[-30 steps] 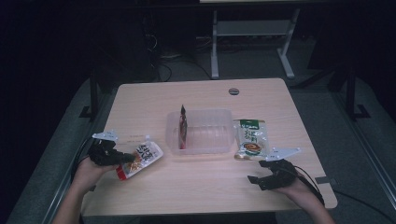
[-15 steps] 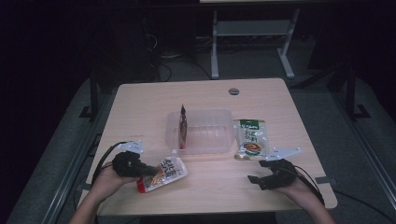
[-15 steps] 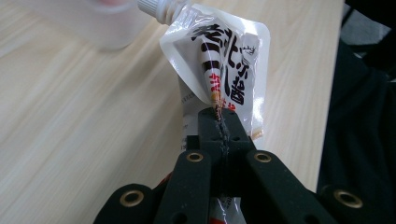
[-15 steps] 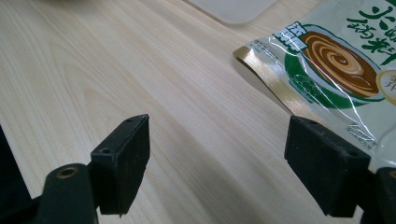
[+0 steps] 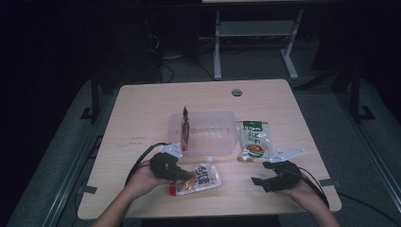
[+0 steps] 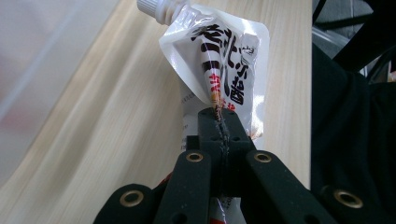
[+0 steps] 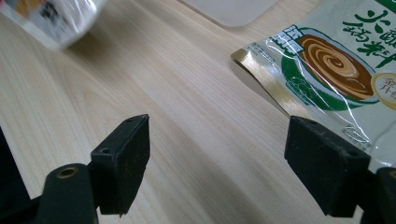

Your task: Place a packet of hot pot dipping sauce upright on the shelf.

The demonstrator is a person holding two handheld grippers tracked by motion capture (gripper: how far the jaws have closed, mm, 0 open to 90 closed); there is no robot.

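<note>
Counting 3 pouches: 1 in left gripper (image 6: 219, 128), 1 apparently in tub (image 5: 222, 124).

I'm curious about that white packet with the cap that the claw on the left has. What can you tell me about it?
The spouted pouch is glossy white plastic film with bold black and red characters, and a ribbed white screw cap at one corner. It lies low over the wooden table, in front of the clear tub. The left claw is shut on its creased middle.

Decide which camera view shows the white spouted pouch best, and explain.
The left gripper view: the white spouted pouch is close, print sharp, pinched by the left gripper. The high view shows it small; the right gripper view shows a blurred corner.
</note>
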